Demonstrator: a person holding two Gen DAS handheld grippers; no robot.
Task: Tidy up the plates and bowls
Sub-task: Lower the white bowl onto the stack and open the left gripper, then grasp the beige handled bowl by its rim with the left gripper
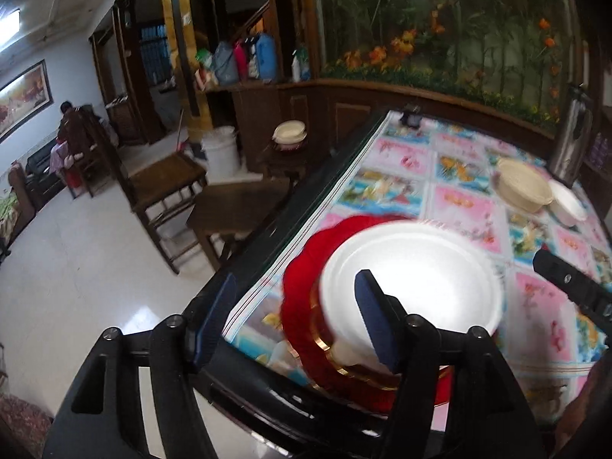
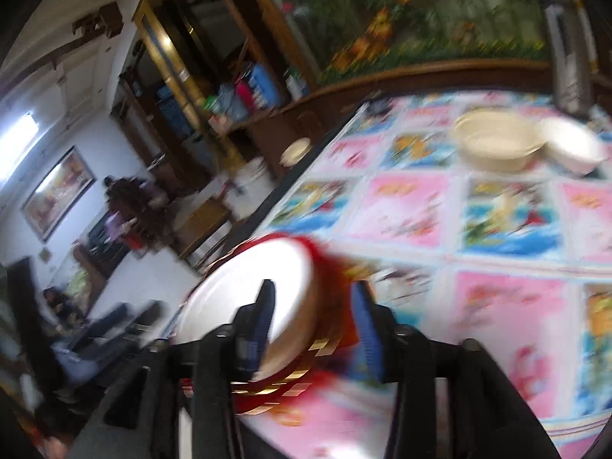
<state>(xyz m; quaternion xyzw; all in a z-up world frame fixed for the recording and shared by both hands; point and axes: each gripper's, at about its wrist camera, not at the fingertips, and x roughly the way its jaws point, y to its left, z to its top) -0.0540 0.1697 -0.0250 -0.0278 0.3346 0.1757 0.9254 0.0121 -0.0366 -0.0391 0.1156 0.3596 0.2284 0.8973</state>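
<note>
white foam plate (image 1: pixel 413 279) atop red gold-rimmed plate stack (image 1: pixel 302 306) | left gripper (image 1: pixel 294 321) released, straddling stack's near-left edge | right gripper (image 2: pixel 313 325) released, rim between fingers

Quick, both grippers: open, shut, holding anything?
Left gripper: open, holding nothing; one finger over the white plate.
Right gripper: open, straddling the plate's rim, not gripping.
</note>
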